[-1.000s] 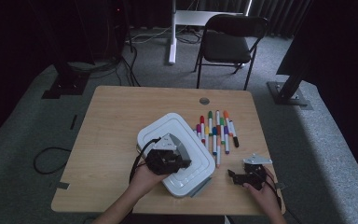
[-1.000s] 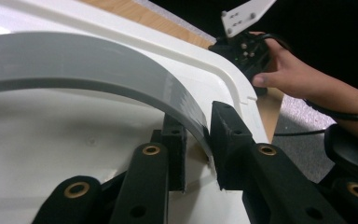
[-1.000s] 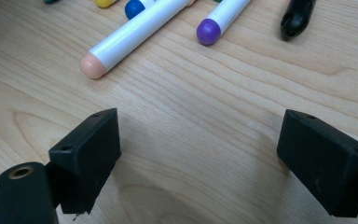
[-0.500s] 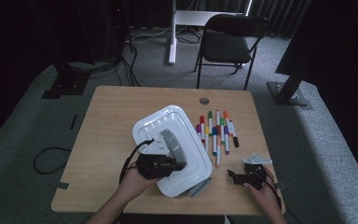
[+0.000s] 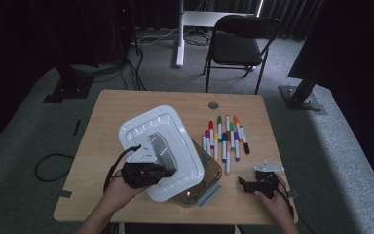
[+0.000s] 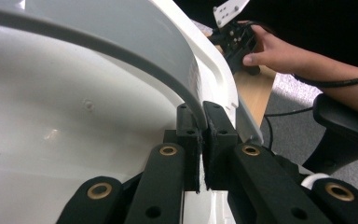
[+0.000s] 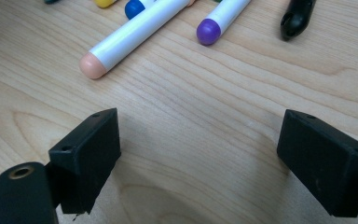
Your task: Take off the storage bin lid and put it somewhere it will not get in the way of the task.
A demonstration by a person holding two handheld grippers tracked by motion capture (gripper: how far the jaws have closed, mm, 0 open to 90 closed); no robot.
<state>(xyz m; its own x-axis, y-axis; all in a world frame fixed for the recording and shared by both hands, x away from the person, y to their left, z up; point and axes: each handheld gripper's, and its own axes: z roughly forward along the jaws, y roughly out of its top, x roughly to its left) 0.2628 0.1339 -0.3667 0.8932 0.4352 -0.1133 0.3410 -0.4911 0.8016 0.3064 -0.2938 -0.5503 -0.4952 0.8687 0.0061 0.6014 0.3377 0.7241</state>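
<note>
On the left of the desk, the left claw is clamped tight on the grey handle of a white lid. In the left gripper view, the two black jaws pinch that thin handle between them. The lid is tilted, with its left side up, and it is off the box. The clear brown box stands under the lid's right edge, near the front of the desk. To the right of the box lie many pens in a row, side by side, with caps of many colours. At the far right, the right claw rests low on the desk, near the pens. Its jaws are wide apart and hold nothing. In the right gripper view, bare wood shows between them, and a pink-tipped pen lies just ahead.
</note>
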